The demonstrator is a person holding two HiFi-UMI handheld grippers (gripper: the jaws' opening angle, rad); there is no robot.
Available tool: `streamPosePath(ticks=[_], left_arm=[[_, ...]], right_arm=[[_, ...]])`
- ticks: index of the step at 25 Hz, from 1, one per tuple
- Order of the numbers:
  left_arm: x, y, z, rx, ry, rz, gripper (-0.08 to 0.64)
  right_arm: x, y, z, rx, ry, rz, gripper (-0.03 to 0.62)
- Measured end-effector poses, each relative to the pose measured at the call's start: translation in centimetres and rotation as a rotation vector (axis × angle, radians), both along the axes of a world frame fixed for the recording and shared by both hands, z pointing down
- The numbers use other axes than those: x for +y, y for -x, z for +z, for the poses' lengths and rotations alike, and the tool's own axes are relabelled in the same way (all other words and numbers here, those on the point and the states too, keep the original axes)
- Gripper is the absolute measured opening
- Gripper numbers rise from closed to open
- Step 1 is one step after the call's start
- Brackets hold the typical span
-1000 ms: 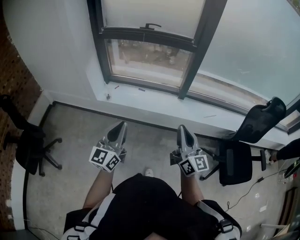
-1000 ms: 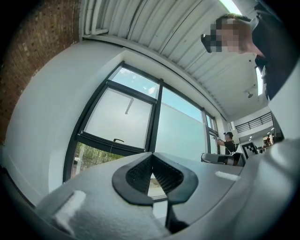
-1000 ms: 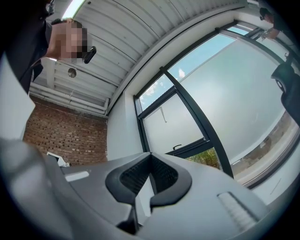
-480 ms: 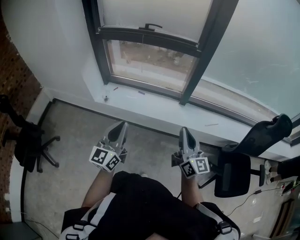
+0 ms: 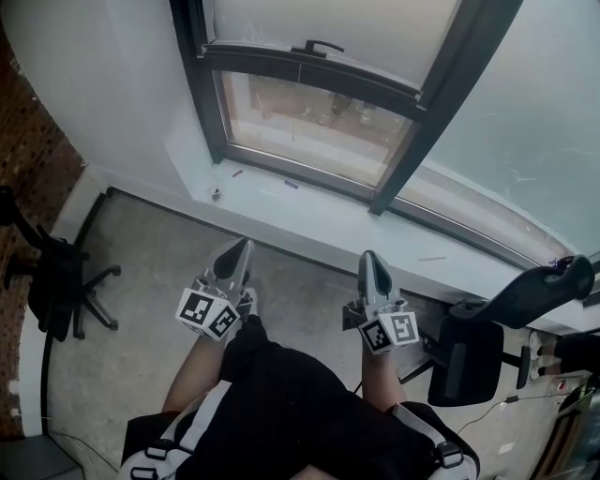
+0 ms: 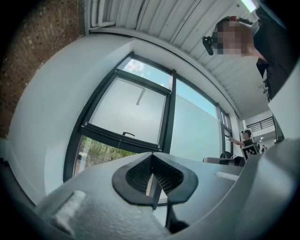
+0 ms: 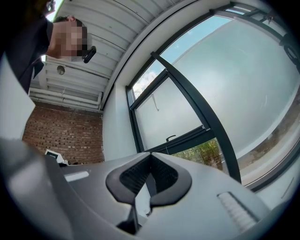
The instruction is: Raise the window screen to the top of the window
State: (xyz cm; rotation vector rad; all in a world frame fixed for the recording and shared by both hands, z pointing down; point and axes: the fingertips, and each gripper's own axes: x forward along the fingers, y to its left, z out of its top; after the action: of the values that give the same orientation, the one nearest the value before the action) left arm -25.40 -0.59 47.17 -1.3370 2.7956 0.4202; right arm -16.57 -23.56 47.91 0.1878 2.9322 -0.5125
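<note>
The main risk lay at the window [image 5: 427, 131]: lifted from one side only, the screen [image 5: 375, 28] could skew and bind in the dark frame, or sag back if released short of the top; a pinch on the small handle [image 5: 317, 45] might slip. The screen was a pale frosted sheet over the upper left pane; its dark bottom bar [image 5: 281, 67] sat above clear glass. The left hand-held gripper [image 5: 244, 247] and right hand-held gripper [image 5: 368, 259] were clenched on nothing, well apart from the window.

Grey left tool [image 5: 244, 249], grey right tool [image 5: 370, 262], black-and-white marker cubes [image 5: 208, 313], black clothes [image 5: 291, 403].
</note>
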Motion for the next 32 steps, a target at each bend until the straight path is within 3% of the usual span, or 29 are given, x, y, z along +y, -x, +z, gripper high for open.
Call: streamPosePath(ticks=[21,32], left_arm=[[2.5,25.7,-1.1,-0.031,-0.019,0.104,0.000],[3.1,33.1,-0.9,-0.036,-0.042,0.159,0.000]], right_arm=[[3.6,23.5,-1.6,-0.028,-0.036,0.107,0.003],[4.5,29.8,-2.7,-0.002,-0.117,0.142,0.003]])
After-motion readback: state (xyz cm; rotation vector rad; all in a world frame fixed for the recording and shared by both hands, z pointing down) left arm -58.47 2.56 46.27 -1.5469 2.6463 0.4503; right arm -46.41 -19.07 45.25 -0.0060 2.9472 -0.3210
